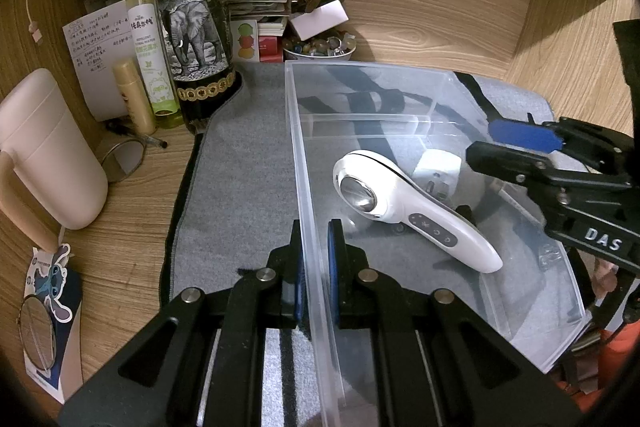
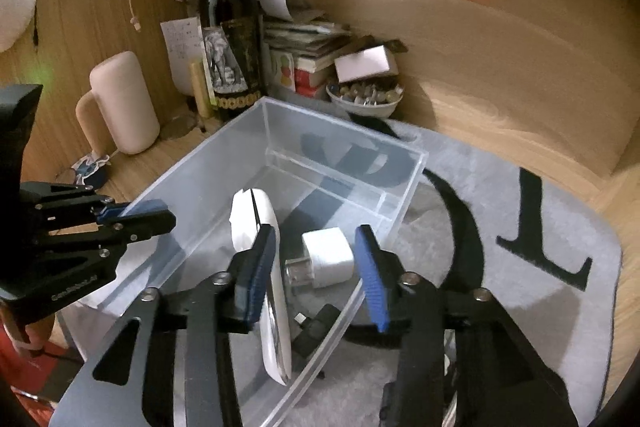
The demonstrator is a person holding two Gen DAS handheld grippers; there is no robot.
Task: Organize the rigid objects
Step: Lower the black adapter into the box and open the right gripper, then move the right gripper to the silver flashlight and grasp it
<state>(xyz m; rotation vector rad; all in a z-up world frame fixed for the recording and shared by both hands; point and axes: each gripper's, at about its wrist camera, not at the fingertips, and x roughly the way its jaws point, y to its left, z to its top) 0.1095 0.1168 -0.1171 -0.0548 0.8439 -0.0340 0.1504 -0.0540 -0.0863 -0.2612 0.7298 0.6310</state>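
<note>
Clear plastic bin [image 1: 400,87] on mat w/ white handheld device [image 1: 416,211] & white charger [image 2: 328,257] inside

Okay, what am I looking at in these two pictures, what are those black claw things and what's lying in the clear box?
The claws are hand-held two-finger grippers, one in each of a person's hands, each carrying a wide-angle camera looking along its fingers. One picture comes from the left gripper, which is shut on the wall of the clear plastic box. The other comes from the right gripper, open above the box with nothing between its fingers. Inside lie a white handheld device and a white charger plug. The box sits on a grey mat.
</note>
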